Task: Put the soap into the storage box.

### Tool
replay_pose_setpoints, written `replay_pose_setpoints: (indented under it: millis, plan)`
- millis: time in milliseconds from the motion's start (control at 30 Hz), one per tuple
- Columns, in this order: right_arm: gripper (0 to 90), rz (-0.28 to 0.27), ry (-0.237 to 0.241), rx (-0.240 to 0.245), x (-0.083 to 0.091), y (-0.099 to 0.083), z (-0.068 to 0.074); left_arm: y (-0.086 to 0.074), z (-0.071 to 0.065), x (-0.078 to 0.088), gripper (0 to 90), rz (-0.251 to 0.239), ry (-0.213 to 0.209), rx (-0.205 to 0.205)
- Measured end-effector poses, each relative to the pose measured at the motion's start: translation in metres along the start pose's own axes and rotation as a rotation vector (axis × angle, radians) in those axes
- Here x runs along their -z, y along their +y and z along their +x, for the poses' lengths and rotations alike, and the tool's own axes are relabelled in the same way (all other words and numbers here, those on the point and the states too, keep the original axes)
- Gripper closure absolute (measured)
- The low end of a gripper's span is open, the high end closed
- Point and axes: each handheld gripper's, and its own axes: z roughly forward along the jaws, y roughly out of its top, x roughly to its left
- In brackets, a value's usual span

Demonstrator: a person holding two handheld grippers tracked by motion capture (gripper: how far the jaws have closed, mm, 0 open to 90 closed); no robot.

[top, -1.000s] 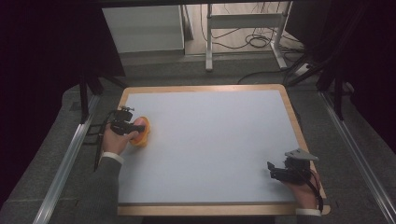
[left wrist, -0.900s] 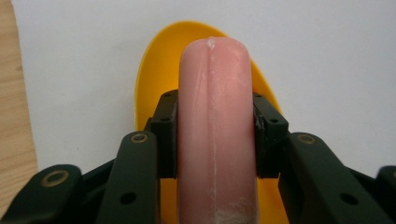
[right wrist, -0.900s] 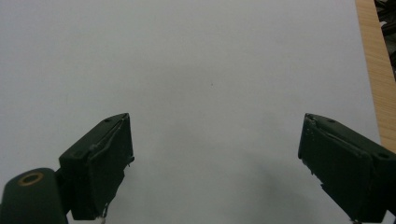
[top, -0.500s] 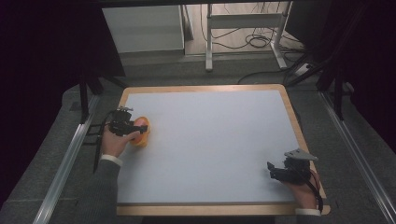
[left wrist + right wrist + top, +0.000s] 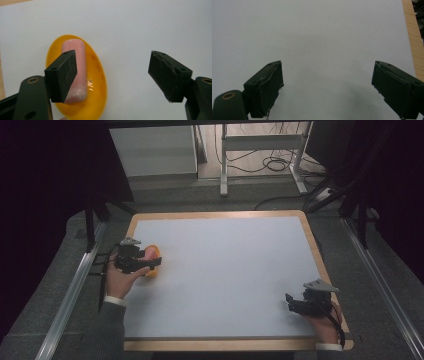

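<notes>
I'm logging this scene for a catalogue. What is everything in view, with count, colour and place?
Dish: one, yellow, oval, on the table's left side.
Sausage-like roll: one, pink, lying in the dish.
Table: one, white top with wooden rim.
Metal frame legs: grey, on the floor beyond the table.
Left tongs: black, jaws just opened, above the dish, holding nothing.
Right tongs: black, open, over the table's near right corner.

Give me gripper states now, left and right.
Left gripper: jaws just opened, wide apart, empty; pink sausage lies in the yellow dish below.
Right gripper: open, empty, over the white table.
</notes>
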Motion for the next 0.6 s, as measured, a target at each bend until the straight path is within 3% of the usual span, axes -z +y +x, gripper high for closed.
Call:
replay_pose_setpoints:
  millis: [233, 600]
  plan:
    - [9.8, -0.010, -0.004, 0.008, 0.001, 0.001, 0.002, -0.016, -0.020, 0.006, 22.5, -0.026, -0.060, -0.019]
    - [9.8, -0.018, -0.001, 0.013, 0.002, 0.003, 0.005, -0.052, -0.047, -0.009, 22.4, -0.021, -0.132, -0.038]
